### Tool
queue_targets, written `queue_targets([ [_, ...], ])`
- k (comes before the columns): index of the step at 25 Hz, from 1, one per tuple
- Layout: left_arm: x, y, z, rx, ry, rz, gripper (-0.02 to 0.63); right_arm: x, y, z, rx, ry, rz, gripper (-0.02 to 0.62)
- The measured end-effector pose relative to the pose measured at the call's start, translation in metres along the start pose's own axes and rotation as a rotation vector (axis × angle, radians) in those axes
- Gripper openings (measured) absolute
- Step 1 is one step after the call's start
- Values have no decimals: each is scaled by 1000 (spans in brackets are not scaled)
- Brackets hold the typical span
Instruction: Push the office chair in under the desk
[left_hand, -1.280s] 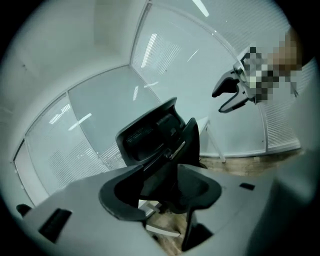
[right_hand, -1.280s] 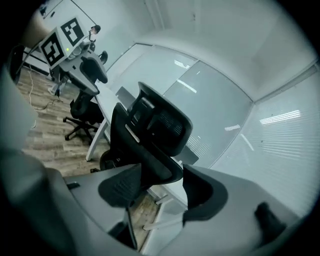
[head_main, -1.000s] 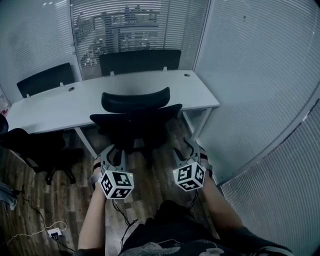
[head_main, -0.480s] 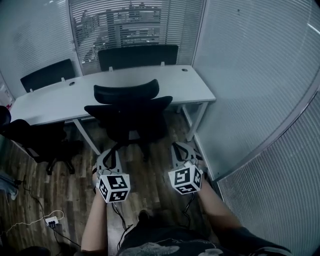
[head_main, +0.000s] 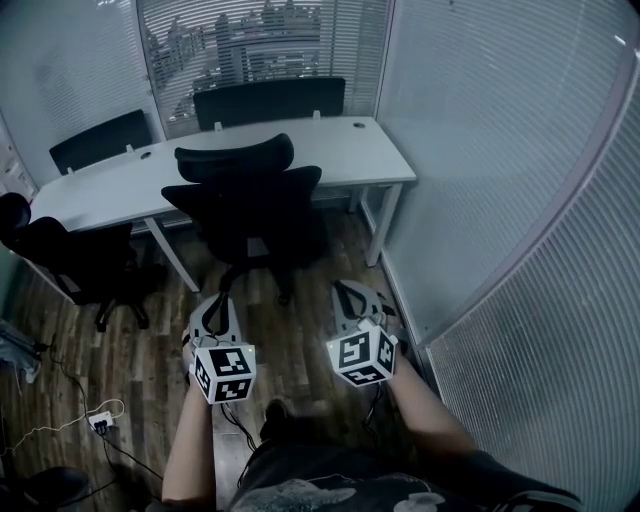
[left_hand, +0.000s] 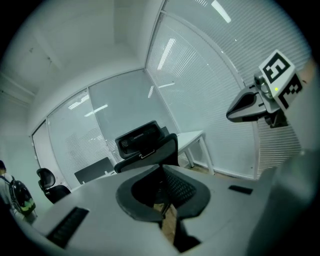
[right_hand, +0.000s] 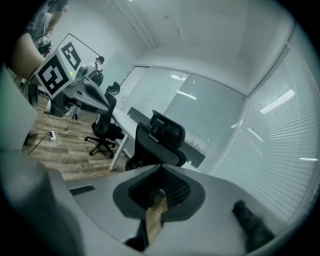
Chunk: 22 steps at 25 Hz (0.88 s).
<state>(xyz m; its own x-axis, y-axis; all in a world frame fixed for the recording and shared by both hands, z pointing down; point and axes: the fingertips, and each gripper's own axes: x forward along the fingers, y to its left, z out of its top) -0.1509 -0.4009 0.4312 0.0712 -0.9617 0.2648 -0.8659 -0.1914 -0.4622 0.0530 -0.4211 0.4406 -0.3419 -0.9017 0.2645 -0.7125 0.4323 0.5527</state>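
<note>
Fingers (left_hand: 107, 202) together, left gripper (head_main: 217, 305), right gripper (head_main: 348, 292); office chair (head_main: 245, 205) upright, faces desk (head_main: 330, 150).

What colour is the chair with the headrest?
The office chair is black; the head view shows it best.

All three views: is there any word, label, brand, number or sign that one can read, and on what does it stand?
No readable text in any view.
Left marker cube: only black-and-white square patterns, no letters or numbers.
Right marker cube: the same.
Office chair and desk: no label or brand visible.
</note>
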Motion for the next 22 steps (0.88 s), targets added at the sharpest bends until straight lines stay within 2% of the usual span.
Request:
queue_targets([
  [8,-53,-37,17,-18,-17,20,29,-64,-7,-23,-3,-6,-4,26],
  [16,-111,-80,30,-49,-30,5,29,-131,-8,-43,4,-5,2,26],
  [22,-142,-108,39,-26,-33,-7,29,-174,-8,-66,38,21,4,26],
])
